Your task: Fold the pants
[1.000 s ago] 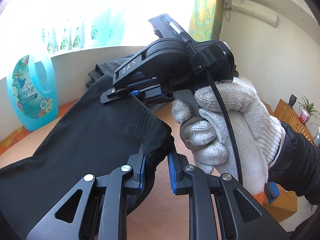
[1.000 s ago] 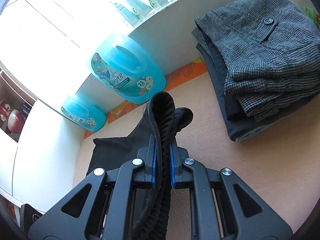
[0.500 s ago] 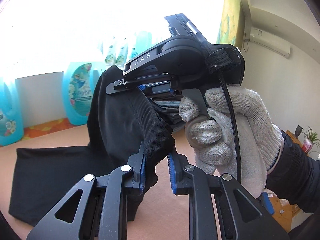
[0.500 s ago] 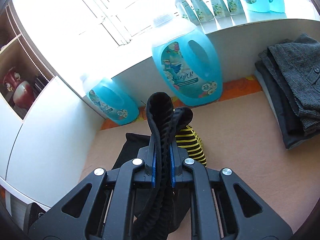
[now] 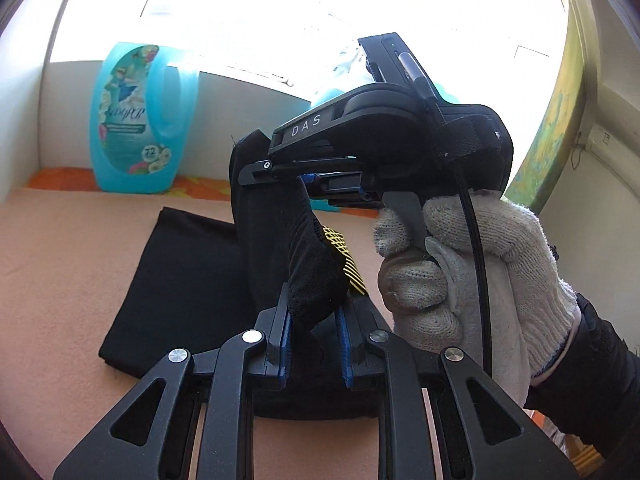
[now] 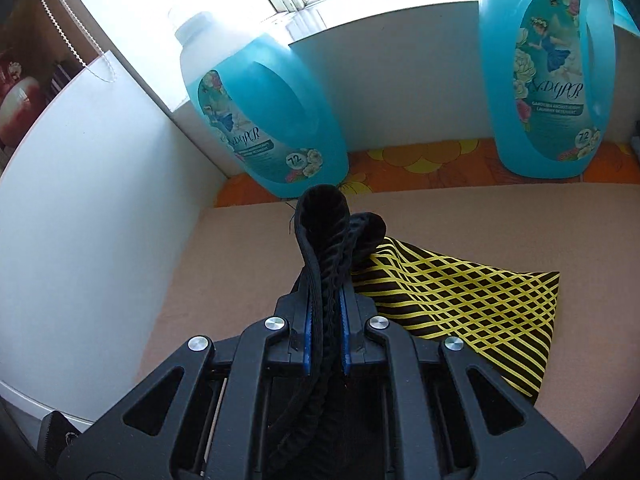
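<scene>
The black pants [image 5: 180,280] lie partly folded on the beige table. My left gripper [image 5: 314,344] is shut on the ribbed black waistband [image 5: 312,276]. My right gripper [image 6: 325,336] is shut on the same waistband [image 6: 320,232], which stands up bunched between its fingers. In the left wrist view the right gripper [image 5: 308,182] is just ahead, held by a white-gloved hand [image 5: 460,280], pinching the waistband above the table. A yellow-and-black patterned part of the pants [image 6: 460,296] lies spread on the table to the right.
Two blue detergent bottles [image 6: 260,120] [image 6: 548,80] stand at the back by the window wall; one shows in the left wrist view [image 5: 140,120]. A white cabinet side [image 6: 80,220] bounds the table [image 6: 440,216] on the left. An orange patterned strip [image 6: 420,164] runs along the back.
Both grippers have carried the waistband leftward over the pants. The views swung away from the grey folded clothes toward the bottles. The yellow patterned part came into sight.
</scene>
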Demonstrator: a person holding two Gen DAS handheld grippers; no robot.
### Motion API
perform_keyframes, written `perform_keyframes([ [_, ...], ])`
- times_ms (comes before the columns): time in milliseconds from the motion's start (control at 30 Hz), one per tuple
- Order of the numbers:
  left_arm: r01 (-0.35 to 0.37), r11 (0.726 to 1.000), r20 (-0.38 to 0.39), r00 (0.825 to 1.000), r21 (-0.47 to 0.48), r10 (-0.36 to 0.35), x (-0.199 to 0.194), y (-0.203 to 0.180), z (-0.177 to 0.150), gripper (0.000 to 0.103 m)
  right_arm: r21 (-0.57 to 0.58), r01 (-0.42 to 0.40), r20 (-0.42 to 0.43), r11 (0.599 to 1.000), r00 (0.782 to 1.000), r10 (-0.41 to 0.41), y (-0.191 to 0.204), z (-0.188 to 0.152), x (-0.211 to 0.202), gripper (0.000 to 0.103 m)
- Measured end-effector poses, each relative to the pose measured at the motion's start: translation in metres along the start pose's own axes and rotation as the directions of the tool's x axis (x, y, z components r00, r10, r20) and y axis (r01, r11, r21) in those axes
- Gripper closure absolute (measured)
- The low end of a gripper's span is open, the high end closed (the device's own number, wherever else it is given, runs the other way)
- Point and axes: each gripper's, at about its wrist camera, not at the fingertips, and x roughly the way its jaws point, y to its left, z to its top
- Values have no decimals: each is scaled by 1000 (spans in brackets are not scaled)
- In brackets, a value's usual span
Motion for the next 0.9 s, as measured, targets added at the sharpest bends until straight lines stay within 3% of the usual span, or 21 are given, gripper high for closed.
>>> perform_keyframes([
  [333, -80, 987, -50, 996, -139, 74, 6, 56, -13, 86, -32, 21, -68, 999, 997, -23, 15, 2, 68, 92],
  [433, -111, 980, -61, 993, -163, 102, 2, 59, -17, 86, -51, 7, -84, 999, 996, -11, 18, 4, 74, 85],
  [500, -123, 974, -73, 991, -191, 111, 3, 66, -18, 86, -37, -53, -79, 998, 996, 50, 15, 6, 66, 78],
  [567, -136, 967, -85, 989, -215, 121, 4, 73, -20, 86, -33, -83, -37, 996, 996, 82, 10, 8, 44, 59],
  [600, -135, 965, -93, 989, -226, 117, 4, 77, -20, 86, -41, -88, -12, 995, 996, 88, 8, 12, 30, 57],
  [767, -153, 960, -116, 985, -233, 129, 7, 85, -18, 86, -67, -84, 12, 994, 996, 85, -14, 13, -23, 56],
  [900, -181, 953, -127, 980, -243, 154, -3, 85, -21, 81, -169, -14, -38, 986, 999, 8, -25, -19, -43, 56],
])
